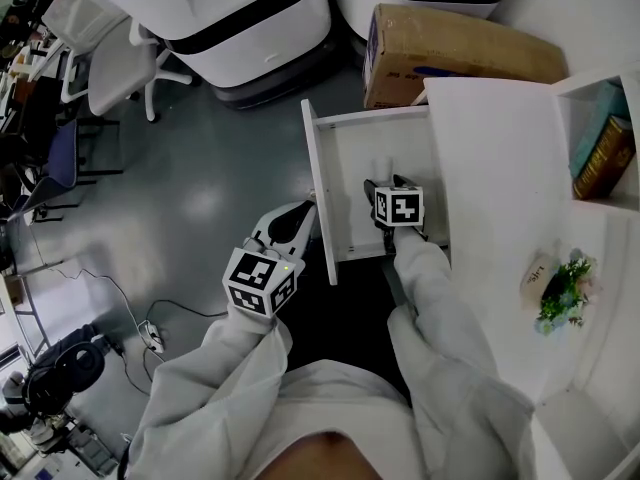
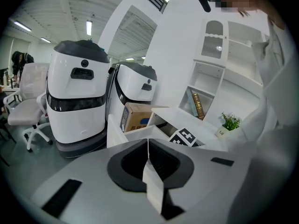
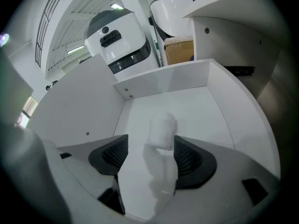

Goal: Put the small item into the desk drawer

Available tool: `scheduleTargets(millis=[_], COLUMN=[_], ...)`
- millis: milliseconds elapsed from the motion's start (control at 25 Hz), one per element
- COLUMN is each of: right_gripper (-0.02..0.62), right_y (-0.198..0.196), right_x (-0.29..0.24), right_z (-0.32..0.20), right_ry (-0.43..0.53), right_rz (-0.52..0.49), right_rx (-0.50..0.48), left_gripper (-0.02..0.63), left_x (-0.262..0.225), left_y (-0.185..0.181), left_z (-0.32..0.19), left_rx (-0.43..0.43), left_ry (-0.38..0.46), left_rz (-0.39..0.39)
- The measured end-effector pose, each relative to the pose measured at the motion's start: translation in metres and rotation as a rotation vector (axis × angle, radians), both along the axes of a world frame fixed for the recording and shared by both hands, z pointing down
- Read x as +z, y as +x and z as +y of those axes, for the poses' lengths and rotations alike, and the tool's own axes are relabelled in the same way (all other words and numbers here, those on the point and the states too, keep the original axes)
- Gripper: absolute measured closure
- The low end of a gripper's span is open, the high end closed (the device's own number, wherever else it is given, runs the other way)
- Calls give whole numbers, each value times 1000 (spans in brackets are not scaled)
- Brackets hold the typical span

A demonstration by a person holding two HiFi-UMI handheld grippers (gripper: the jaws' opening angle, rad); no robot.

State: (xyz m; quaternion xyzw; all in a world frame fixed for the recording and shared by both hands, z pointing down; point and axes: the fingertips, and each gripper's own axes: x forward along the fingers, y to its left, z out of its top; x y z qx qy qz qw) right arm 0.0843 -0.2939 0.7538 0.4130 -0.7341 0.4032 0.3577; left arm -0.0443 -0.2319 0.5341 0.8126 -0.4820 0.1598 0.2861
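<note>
The white desk drawer point(image 1: 320, 173) stands pulled out. My right gripper point(image 1: 385, 190) reaches down into it, marker cube on top. In the right gripper view its jaws point(image 3: 148, 146) stand open over the drawer floor point(image 3: 187, 111). A small white, soft-looking item point(image 3: 161, 132) stands between them, close against the right pad and well apart from the left one. In the head view the item is a faint white shape point(image 1: 383, 168) just beyond the fingertips. My left gripper point(image 1: 303, 216) hovers outside the drawer's front panel, shut with nothing in it point(image 2: 148, 148).
The white desk top point(image 1: 500, 168) runs to the right, with a small potted plant point(image 1: 560, 283) and a shelf of books point(image 1: 605, 148). A cardboard box point(image 1: 450, 53) and two large white machines point(image 1: 240, 18) stand behind the drawer. An office chair point(image 1: 110, 58) is at far left.
</note>
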Motion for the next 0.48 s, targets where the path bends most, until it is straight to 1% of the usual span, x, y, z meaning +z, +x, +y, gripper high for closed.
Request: scheduleTargets(millis=[200, 480], right_gripper=[296, 296], right_y=[-7, -12], right_x=[-15, -48], right_z=[-2, 3], right_ry=[30, 83], right_rz=[-9, -79], right_rx=[0, 36], left_gripper=[583, 584], left_x=[-5, -14], left_y=[-4, -4], left_z=[1, 0], left_rx=[12, 41], left_ry=[11, 30], left_rz=[3, 7])
